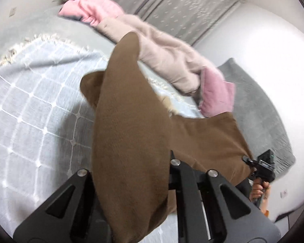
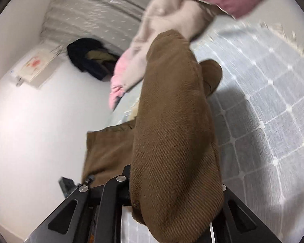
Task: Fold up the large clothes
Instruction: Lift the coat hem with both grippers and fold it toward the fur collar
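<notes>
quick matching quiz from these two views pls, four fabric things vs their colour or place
Things:
1. garment held in the tongs
2. bedspread
3. heap of clothes
4. cushion

Descriptions:
A. dark, against the far wall
B. brown, lifted off the bed
C. pink
D. pale blue with a white grid

Pairs: 1-B, 2-D, 3-A, 4-C

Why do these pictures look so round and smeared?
Both views are fisheye, so straight edges bow inside a dark round border. Left wrist view: motion blur smears the pink garment and the brown garment. Right wrist view: the brown weave is crisp up close, the checked blanket streaked.
</notes>
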`<state>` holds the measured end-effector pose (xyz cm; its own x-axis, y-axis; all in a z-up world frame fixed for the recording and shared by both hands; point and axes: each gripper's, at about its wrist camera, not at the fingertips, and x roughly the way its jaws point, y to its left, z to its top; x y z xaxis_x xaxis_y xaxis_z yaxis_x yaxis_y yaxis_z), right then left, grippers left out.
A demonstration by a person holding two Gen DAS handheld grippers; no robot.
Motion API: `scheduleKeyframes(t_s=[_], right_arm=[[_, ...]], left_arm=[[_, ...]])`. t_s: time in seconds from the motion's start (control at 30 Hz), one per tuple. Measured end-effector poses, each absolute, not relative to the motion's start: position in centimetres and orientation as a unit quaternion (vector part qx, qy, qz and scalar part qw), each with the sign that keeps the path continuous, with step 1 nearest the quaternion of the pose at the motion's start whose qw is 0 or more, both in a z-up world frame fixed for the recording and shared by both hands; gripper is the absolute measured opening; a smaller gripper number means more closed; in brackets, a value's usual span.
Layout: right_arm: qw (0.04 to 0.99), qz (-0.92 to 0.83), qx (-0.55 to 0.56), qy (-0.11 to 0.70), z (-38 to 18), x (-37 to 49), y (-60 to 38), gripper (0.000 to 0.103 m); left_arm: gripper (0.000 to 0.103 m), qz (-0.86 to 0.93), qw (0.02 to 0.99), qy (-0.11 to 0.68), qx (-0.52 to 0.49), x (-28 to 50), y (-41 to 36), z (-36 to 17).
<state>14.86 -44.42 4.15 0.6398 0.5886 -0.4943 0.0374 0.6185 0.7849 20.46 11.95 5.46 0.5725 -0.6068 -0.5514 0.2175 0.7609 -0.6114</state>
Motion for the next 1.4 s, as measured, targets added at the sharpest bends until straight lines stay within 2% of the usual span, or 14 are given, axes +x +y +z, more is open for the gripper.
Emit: scheduleKeyframes(t_s=[0.1, 0.23, 0.33, 0.4, 0.43, 0.5, 0.63, 0.7, 0.9, 1.07, 1.13, 1.17, 1.2, 1.4], right_arm=[[0.820, 0.172, 0.386, 0.386, 5.5, 10.9, -44.5, 0.017], [0.801, 0.182, 0.390, 0.416, 2.5, 6.9, -44.5, 0.019], [0.778, 0.113, 0.340, 0.516, -3.1, 6.3, -43.7, 0.034], [0.733, 0.014, 0.296, 0.612, -8.2, 6.4, -43.7, 0.048], [0.722, -0.008, 0.302, 0.622, -9.6, 6.2, -44.2, 0.051], [0.729, -0.009, 0.337, 0.596, -9.3, 5.6, -45.3, 0.055], [0.776, -0.038, 0.316, 0.544, -5.1, 5.6, -46.6, 0.056], [0.800, -0.029, 0.317, 0.508, -2.9, 6.3, -46.7, 0.062], [0.821, -0.003, 0.322, 0.472, -3.4, 11.8, -45.4, 0.067], [0.839, -0.073, 0.314, 0.439, -4.6, 15.1, -45.4, 0.066], [0.857, -0.046, 0.325, 0.397, -4.1, 15.4, -44.2, 0.053], [0.865, -0.033, 0.315, 0.389, -3.4, 15.6, -43.5, 0.026], [0.873, -0.029, 0.297, 0.386, -3.0, 15.8, -42.7, 0.005], [0.937, -0.054, 0.182, 0.295, 2.3, 13.9, -39.7, 0.000]], left_arm=[[0.014, -0.258, 0.842, 0.398, -0.258, 17.2, 15.1, 6.0], [0.018, -0.263, 0.817, 0.451, -0.246, 13.9, 17.2, 1.6], [0.041, -0.195, 0.807, 0.542, -0.130, 13.6, 15.9, -5.0], [0.063, -0.164, 0.798, 0.569, -0.110, 13.3, 17.3, -7.6], [0.065, -0.164, 0.801, 0.561, -0.128, 13.4, 17.8, -7.4], [0.065, -0.154, 0.815, 0.540, -0.141, 13.6, 18.7, -5.8], [0.071, -0.146, 0.852, 0.492, -0.102, 15.2, 18.7, -1.5], [0.073, -0.150, 0.864, 0.472, -0.093, 16.8, 18.2, -0.5], [0.073, -0.144, 0.861, 0.482, -0.078, 21.9, 16.5, -3.7], [0.061, -0.129, 0.864, 0.471, -0.125, 24.5, 15.8, -4.3], [0.042, -0.134, 0.874, 0.449, -0.130, 24.4, 15.3, -3.7], [0.011, -0.129, 0.879, 0.442, -0.122, 24.1, 15.1, -3.4], [0.007, -0.119, 0.890, 0.426, -0.107, 23.6, 14.8, -2.9], [0.006, -0.133, 0.925, 0.322, -0.154, 20.9, 16.6, 1.5]])
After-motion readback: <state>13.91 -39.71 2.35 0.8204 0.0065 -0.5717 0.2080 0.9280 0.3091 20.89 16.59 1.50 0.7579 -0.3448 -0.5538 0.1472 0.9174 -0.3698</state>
